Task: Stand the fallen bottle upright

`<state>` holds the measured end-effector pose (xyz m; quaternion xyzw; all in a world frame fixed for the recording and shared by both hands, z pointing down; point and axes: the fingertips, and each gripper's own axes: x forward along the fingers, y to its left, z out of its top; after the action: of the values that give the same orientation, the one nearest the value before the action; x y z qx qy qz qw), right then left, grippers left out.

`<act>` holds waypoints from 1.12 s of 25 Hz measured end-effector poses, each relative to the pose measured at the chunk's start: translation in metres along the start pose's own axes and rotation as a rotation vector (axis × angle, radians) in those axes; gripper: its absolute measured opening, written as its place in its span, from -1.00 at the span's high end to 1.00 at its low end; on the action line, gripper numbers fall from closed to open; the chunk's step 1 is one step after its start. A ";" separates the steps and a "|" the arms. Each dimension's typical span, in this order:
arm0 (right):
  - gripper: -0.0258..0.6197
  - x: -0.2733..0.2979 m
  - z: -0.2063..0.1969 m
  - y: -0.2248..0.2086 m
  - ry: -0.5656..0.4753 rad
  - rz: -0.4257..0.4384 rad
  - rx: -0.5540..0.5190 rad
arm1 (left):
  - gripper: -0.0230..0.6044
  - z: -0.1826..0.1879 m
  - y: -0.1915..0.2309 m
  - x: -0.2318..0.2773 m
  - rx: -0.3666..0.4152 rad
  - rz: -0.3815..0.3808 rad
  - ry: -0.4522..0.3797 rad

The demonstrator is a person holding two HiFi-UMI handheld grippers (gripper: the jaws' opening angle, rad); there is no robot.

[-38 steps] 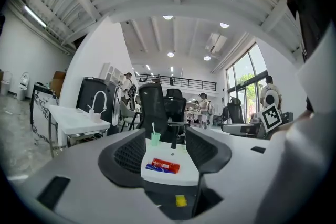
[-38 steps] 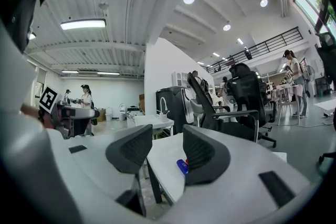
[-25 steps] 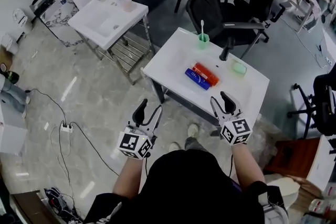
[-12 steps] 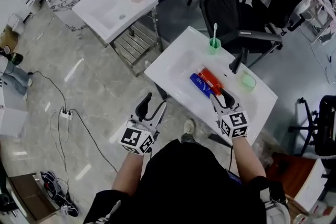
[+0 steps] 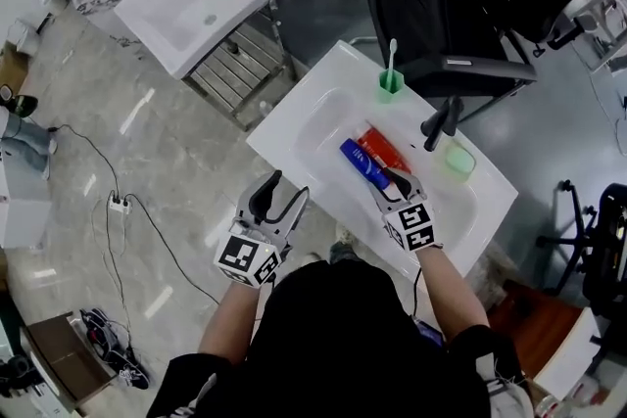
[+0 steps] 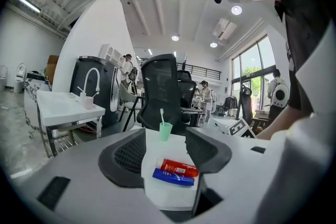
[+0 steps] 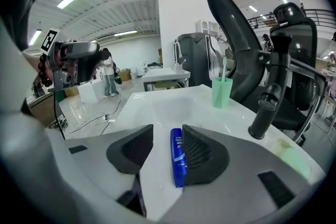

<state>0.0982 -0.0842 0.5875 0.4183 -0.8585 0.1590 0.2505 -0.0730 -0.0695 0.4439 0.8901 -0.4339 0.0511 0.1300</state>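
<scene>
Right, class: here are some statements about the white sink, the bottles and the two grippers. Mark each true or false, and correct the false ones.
1. The blue bottle lies on its side in the basin. True.
2. The red bottle stands upright. False: it lies flat beside the blue bottle.
3. The green cup holds a toothbrush. True.
4. The left gripper has its jaws closed on the red bottle. False: its jaws are apart and hold nothing.
5. The right gripper has its jaws apart, with the blue bottle seen between them. True.
</scene>
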 end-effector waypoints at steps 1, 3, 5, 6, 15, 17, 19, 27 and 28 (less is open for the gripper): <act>0.35 0.006 -0.005 -0.002 0.018 0.011 0.003 | 0.13 -0.002 -0.001 0.004 0.001 0.000 0.013; 0.35 0.018 -0.013 -0.004 0.044 0.035 0.018 | 0.13 -0.004 -0.003 0.009 -0.004 0.005 0.034; 0.35 0.031 -0.019 -0.005 0.065 0.055 0.029 | 0.14 -0.006 0.000 0.013 -0.010 0.018 0.052; 0.35 0.037 -0.022 -0.005 0.082 0.063 0.035 | 0.14 -0.006 0.001 0.015 -0.009 0.024 0.062; 0.33 0.091 -0.061 -0.004 0.266 0.088 0.006 | 0.14 -0.012 0.019 0.021 -0.030 0.026 0.099; 0.31 0.103 -0.070 -0.005 0.319 0.084 -0.016 | 0.14 -0.013 0.024 0.022 -0.032 0.017 0.110; 0.30 0.112 -0.077 -0.006 0.361 0.077 -0.036 | 0.14 -0.013 0.031 0.023 -0.035 0.011 0.118; 0.21 0.128 -0.089 -0.006 0.452 0.005 -0.077 | 0.14 -0.016 0.061 0.031 -0.065 -0.013 0.137; 0.21 0.129 -0.089 -0.006 0.459 0.002 -0.088 | 0.14 -0.016 0.063 0.033 -0.067 -0.022 0.140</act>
<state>0.0622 -0.1275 0.7343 0.3592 -0.7855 0.2128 0.4569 -0.1014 -0.1272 0.4782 0.8842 -0.4153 0.0973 0.1905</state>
